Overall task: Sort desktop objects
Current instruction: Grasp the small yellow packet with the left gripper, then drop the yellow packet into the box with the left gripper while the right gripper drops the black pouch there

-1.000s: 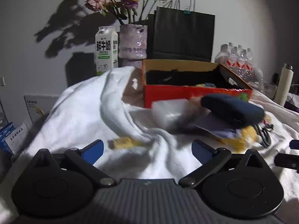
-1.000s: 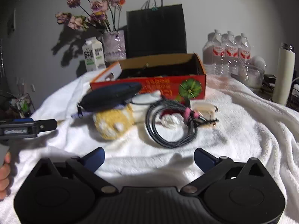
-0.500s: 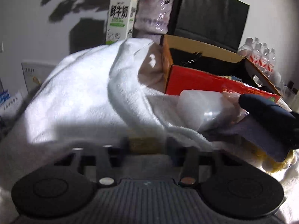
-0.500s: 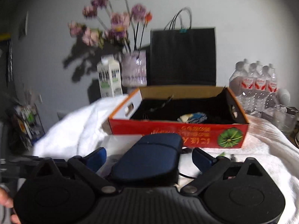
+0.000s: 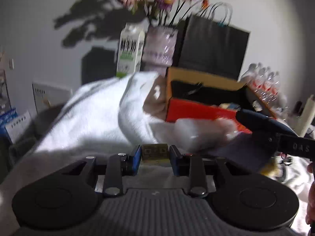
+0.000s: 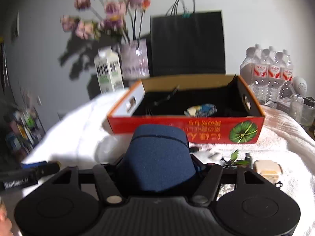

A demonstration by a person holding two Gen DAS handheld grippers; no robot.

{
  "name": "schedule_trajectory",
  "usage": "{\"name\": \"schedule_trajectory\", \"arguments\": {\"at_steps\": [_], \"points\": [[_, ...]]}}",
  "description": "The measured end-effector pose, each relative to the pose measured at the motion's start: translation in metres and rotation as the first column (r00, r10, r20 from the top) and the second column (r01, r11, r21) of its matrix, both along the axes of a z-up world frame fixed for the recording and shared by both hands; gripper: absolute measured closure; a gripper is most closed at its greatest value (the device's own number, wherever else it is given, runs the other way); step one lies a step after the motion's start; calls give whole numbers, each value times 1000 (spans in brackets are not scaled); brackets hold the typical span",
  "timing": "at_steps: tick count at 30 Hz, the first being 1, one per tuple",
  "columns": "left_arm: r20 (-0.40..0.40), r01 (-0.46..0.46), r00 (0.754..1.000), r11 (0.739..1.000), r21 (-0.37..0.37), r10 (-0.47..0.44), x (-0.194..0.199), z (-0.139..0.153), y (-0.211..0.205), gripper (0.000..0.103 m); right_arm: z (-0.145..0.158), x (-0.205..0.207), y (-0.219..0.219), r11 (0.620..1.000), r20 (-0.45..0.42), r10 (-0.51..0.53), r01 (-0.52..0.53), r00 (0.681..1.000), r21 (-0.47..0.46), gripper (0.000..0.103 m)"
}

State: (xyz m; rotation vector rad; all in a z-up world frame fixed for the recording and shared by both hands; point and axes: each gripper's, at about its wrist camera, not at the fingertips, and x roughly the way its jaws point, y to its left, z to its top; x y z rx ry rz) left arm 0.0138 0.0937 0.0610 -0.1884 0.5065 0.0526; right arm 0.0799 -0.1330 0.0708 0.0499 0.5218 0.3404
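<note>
Left wrist view first: our left gripper [image 5: 155,158] is clamped on a small yellow packet [image 5: 155,151] above the white towel [image 5: 94,114]. Right wrist view: our right gripper [image 6: 157,167] is closing its jaws around a blue case [image 6: 159,157], before the red box [image 6: 196,132].

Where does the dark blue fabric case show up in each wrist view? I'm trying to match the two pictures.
Left wrist view: the dark blue fabric case is at the right edge, held out in front of the red cardboard box.
Right wrist view: it fills the lower centre, between the closing right claw.
Shared landmark: the black paper bag behind the box.
</note>
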Motion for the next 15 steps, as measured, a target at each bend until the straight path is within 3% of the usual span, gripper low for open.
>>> {"name": "schedule_trajectory", "arguments": {"at_steps": [3, 6, 10, 13, 15], "points": [[38, 33, 999, 999, -10, -33, -26, 13, -13, 71, 14, -34, -9, 1000, 88, -11, 10, 996, 11, 39], [48, 62, 997, 997, -41, -60, -47, 17, -25, 71, 19, -68, -27, 999, 119, -19, 13, 993, 47, 39], [34, 113, 993, 992, -63, -111, -69, 12, -48, 71, 15, -114, -45, 999, 144, -44, 45, 989, -3, 39], [21, 170, 986, 981, -94, -168, -84, 4, -62, 71, 6, -136, -58, 998, 112, -65, 67, 992, -16, 39], [17, 185, 983, 977, -105, -184, -93, -2, -69, 71, 1, -143, -65, 995, 38, -96, 97, 995, -20, 39]]}}
